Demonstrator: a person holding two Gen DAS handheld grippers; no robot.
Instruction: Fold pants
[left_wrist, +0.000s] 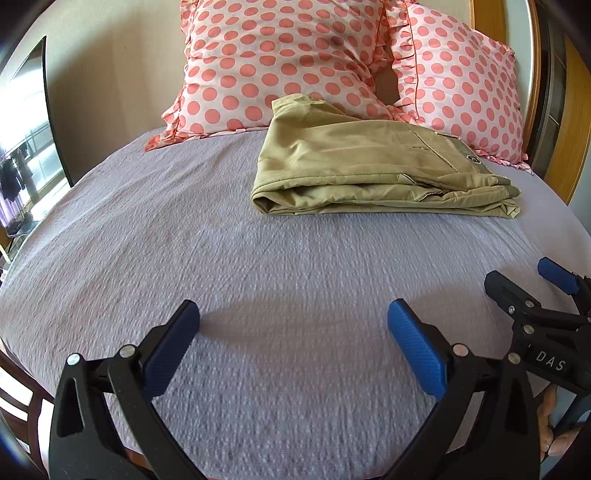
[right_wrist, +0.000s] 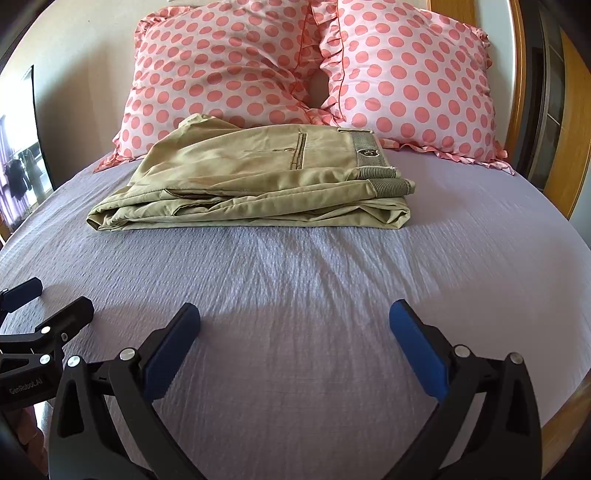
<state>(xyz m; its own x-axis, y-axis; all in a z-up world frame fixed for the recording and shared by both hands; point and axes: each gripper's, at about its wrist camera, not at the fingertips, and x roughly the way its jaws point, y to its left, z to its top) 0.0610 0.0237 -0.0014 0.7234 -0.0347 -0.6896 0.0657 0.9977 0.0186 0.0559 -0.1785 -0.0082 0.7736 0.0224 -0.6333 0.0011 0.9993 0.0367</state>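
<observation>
Khaki pants (left_wrist: 369, 166) lie folded in a flat stack on the lilac bedsheet, in front of the pillows; they also show in the right wrist view (right_wrist: 258, 177), with the waistband at the right. My left gripper (left_wrist: 293, 325) is open and empty, low over the sheet, well short of the pants. My right gripper (right_wrist: 295, 325) is open and empty too, at the same distance. Each gripper shows at the edge of the other's view: the right one at the right (left_wrist: 524, 280), the left one at the left (right_wrist: 48, 299).
Two pink polka-dot pillows (right_wrist: 229, 66) (right_wrist: 413, 77) lean on the headboard behind the pants. The lilac sheet (right_wrist: 295, 266) stretches between grippers and pants. A wooden frame (right_wrist: 517, 92) stands at the right, a window (left_wrist: 22, 122) at the left.
</observation>
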